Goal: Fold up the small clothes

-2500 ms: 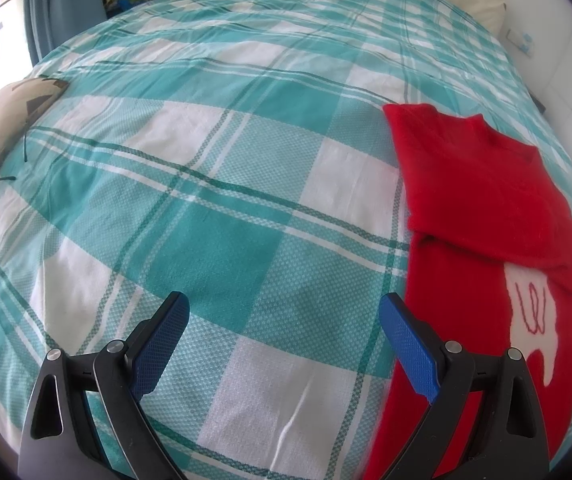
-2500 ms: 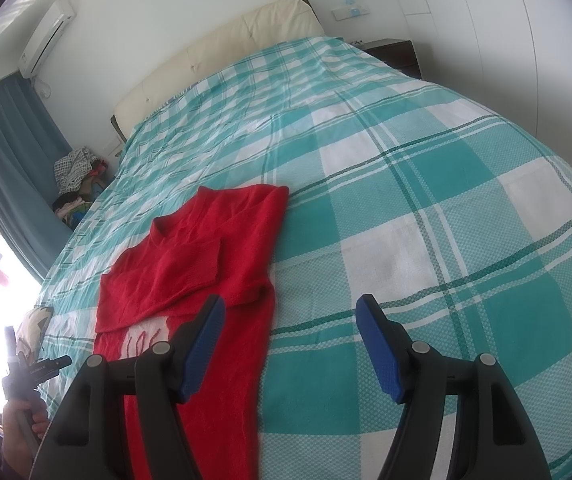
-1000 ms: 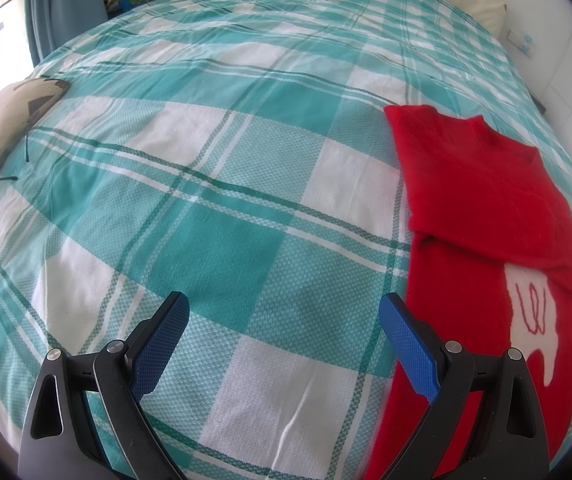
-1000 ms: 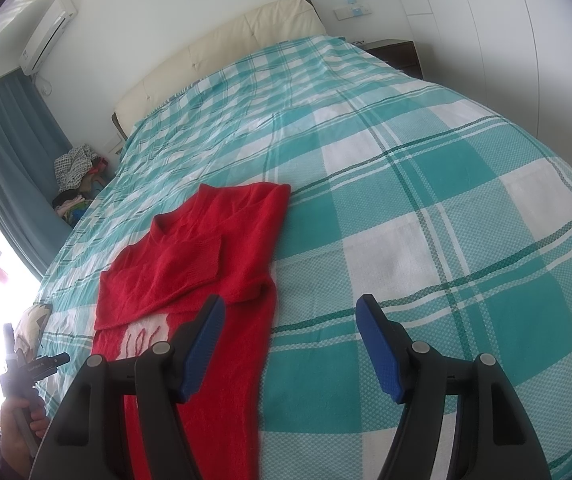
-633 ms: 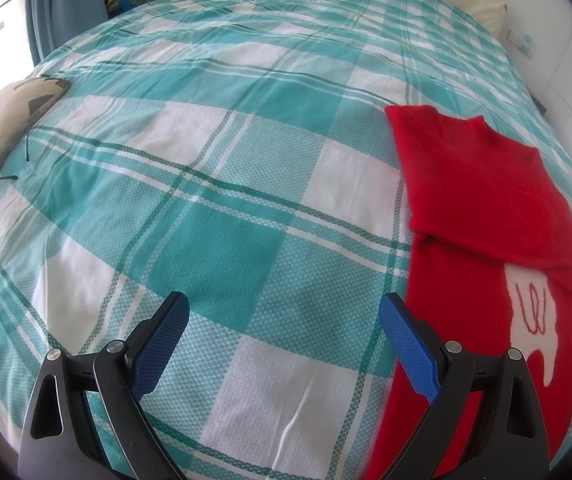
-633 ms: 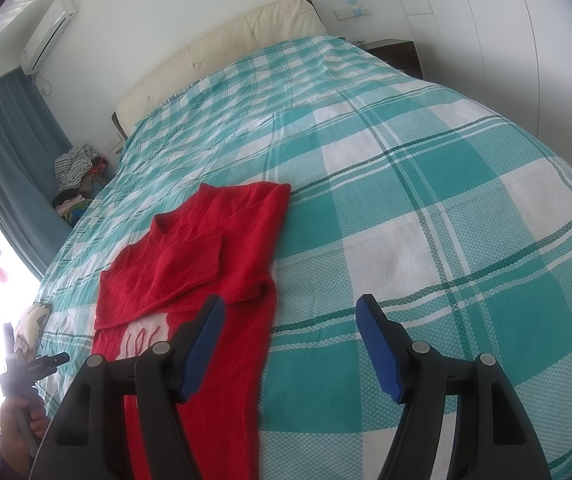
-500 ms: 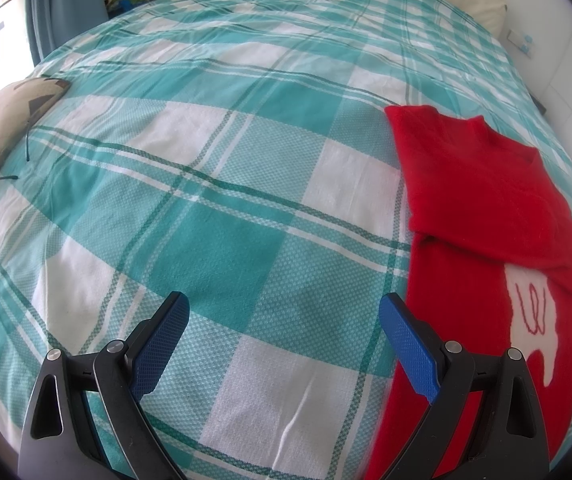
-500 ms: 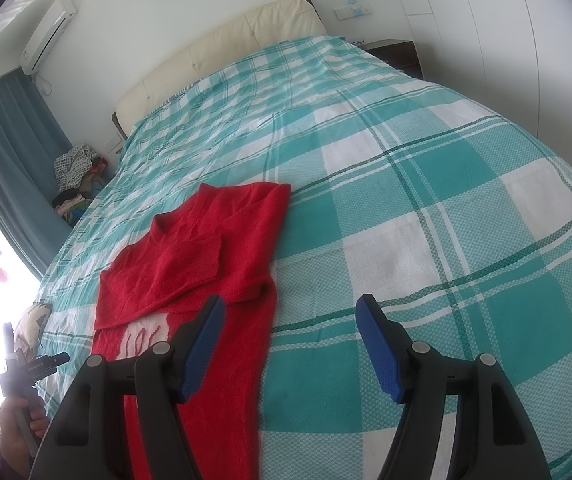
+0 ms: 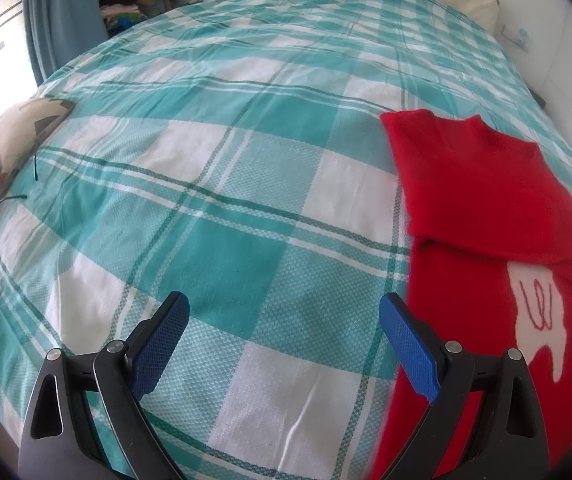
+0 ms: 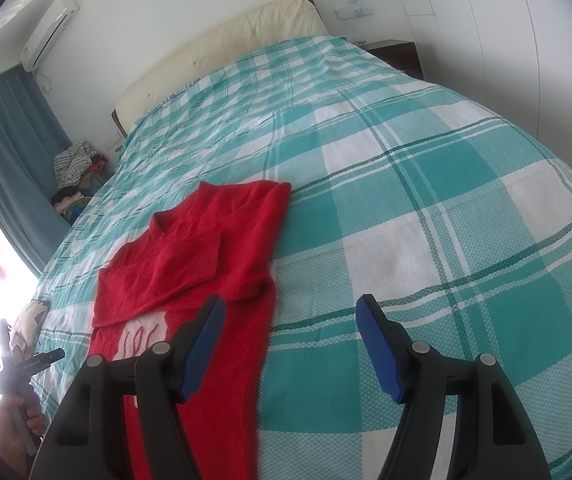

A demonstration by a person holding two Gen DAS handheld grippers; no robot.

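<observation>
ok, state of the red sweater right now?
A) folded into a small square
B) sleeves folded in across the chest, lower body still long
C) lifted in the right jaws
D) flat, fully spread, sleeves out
B: the red sweater lies on the plaid bedspread with sleeves crossed over the chest and its lower part still stretched long; the left gripper and right gripper are both open and empty.

Both wrist views low over the teal-and-white checked bedspread (image 9: 221, 208) (image 10: 426, 208), facing the headboard end, left from the window side, right from the wardrobe side, sharing the folded red knitted sweater (image 9: 482, 196) (image 10: 205, 252).
</observation>
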